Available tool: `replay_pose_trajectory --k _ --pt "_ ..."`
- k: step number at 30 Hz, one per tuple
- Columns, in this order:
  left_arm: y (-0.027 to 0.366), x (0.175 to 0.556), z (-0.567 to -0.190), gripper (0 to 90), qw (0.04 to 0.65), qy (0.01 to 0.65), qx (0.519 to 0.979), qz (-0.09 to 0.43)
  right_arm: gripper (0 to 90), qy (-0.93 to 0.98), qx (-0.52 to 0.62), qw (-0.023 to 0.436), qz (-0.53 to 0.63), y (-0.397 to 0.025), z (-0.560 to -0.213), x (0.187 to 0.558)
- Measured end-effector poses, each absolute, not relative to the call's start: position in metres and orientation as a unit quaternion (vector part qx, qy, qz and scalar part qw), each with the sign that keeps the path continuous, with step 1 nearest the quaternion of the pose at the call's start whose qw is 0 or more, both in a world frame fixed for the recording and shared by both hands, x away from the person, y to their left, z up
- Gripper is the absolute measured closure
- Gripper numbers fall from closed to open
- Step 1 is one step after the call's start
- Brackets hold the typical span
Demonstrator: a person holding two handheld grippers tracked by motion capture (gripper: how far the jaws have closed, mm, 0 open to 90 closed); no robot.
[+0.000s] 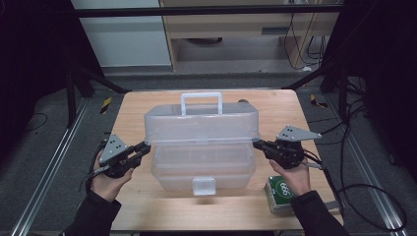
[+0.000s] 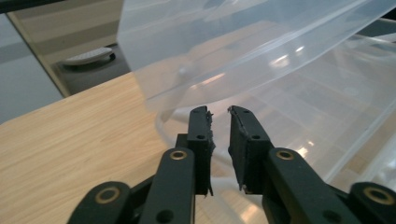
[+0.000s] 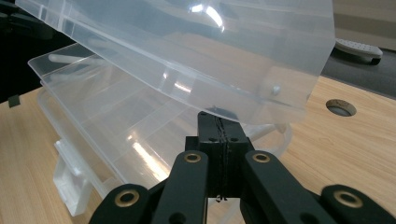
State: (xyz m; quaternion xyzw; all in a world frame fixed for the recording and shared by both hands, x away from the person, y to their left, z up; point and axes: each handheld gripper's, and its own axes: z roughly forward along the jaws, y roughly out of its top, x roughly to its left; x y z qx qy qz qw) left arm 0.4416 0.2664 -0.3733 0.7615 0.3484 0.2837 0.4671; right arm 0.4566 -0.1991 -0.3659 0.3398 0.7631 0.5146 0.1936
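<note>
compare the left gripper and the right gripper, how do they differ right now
The left gripper has its jaws slightly parted, with a gap between them; the right gripper has its jaws pressed together. The left sits at the clear box's left end, the right at its right end. Both reach the raised lid's lower edge.

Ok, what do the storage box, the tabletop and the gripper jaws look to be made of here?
Storage box: clear, glossy plastic by the look; the table shows through it and highlights glint off it. Tabletop: pale wood or wood-look laminate with a matte grain pattern. The left gripper and right gripper have matte black jaws, probably plastic, with brass-coloured pivot rings.
</note>
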Motion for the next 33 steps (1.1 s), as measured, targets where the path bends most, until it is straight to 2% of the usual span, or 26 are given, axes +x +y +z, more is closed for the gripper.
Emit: replay_pose_trajectory --k 3,11,27,33 --pt "0.268 0.443 -0.375 64.6 0.464 0.356 0.756 0.293 89.9 0.765 0.34 0.195 0.511 -0.199 -0.366 0.457" --pt "0.258 0.449 -0.376 56.3 0.463 0.341 0.754 0.317 89.9 0.765 0.341 0.194 0.511 -0.198 -0.367 0.457" --pt "0.252 0.451 -0.372 62.5 0.47 0.326 0.749 0.334 89.2 0.765 0.34 0.194 0.512 -0.197 -0.367 0.457" --pt "0.252 0.45 -0.371 63.3 0.468 0.331 0.748 0.333 84.1 0.769 0.343 0.202 0.5 -0.197 -0.368 0.457"
